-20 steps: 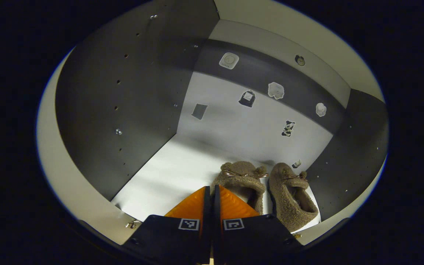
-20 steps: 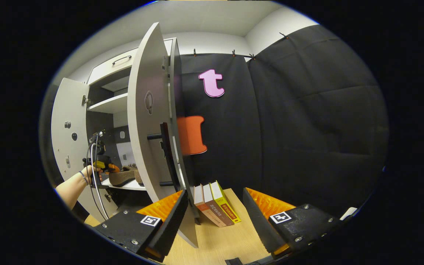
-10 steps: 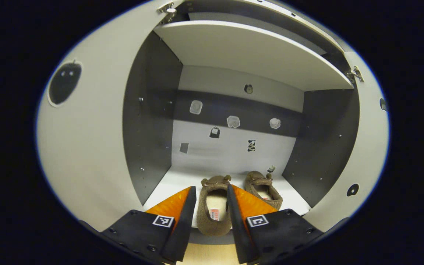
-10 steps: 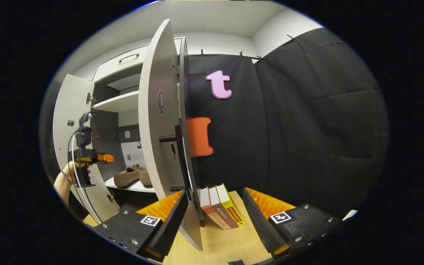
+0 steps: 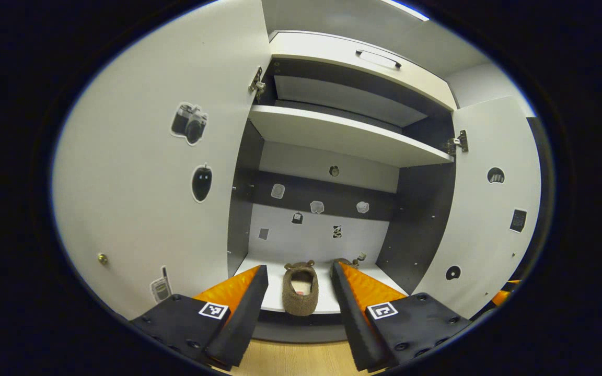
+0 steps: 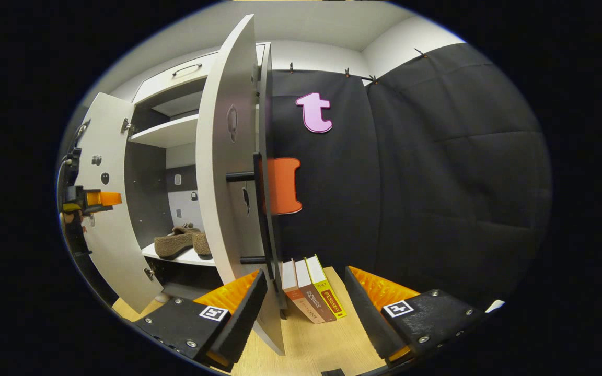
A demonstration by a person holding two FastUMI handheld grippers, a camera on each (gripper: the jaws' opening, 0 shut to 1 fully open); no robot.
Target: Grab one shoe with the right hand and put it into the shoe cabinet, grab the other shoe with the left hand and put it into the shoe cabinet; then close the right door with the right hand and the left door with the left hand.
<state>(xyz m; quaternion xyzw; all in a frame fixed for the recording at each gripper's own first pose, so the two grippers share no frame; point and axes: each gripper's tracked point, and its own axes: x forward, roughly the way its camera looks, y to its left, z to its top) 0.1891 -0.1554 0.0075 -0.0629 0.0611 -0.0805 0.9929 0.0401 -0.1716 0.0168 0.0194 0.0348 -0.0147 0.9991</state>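
Wood floor (image 6: 327,339), black cloth wall (image 6: 437,172), open shoe cabinet (image 5: 348,138), books (image 6: 311,290) alongside.

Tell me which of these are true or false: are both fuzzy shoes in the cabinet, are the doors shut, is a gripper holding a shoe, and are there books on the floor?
1. Both shoes sit on the cabinet's bottom shelf. True: the near shoe and the other shoe rest on the shelf.
2. Both cabinet doors are shut. False: the left door and the right door both stand open.
3. The left hand-held gripper is holding a shoe. False: its jaws are open and empty, in front of the cabinet.
4. Three books stand on the wooden floor beside the cabinet. True.
5. The right hand-held gripper is shut on the door handle. False: it is open, near the right door's edge.
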